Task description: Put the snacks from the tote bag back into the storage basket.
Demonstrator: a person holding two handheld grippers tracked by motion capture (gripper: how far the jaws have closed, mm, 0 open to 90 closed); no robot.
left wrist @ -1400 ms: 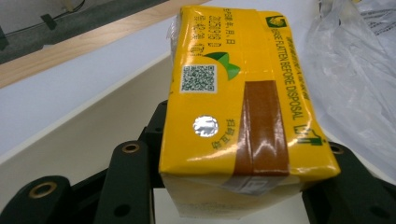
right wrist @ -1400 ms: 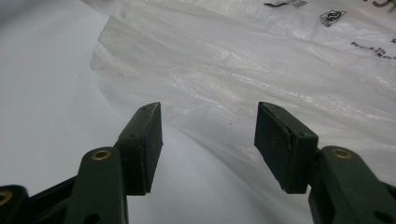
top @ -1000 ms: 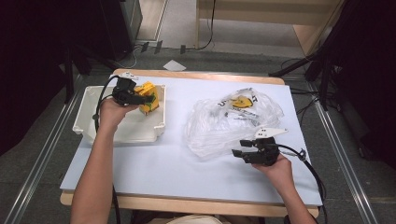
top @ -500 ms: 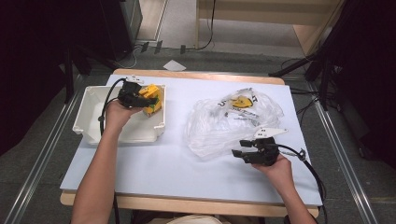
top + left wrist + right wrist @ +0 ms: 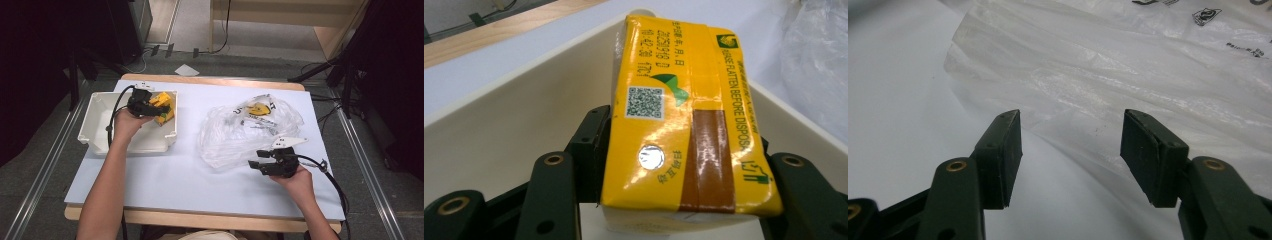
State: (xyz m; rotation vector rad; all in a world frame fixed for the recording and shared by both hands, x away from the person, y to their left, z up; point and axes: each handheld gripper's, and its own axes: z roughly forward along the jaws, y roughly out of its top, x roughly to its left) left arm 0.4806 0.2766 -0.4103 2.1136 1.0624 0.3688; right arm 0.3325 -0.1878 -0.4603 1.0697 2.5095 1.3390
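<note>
My left gripper (image 5: 156, 109) sits over the white tray (image 5: 95, 112) at the left of the table, and its jaws have just been opening; the yellow drink carton (image 5: 684, 120) lies between them, and in the left gripper view the left pad looks to be against the carton's side while the right jaw stands just clear of it, so I read the hold as released rather than pressing. The carton rests inside the tray, toward its far right corner, with the face bearing the foil straw spot and a printed square code turned up toward my camera and a brown band running along it. Seen from the high view, the carton (image 5: 162, 106) is near the tray's right wall. My right gripper (image 5: 256, 165) is well apart from all this, low over the pale blue table top (image 5: 190, 175) at the right, its jaws spread wide with nothing between them. In the right gripper view the pads point at the near edge of a crumpled clear plastic bag (image 5: 1128, 75), close to it but not touching. The bag (image 5: 235, 135) lies right of the table's centre, and something yellow shows through its far side.
</note>
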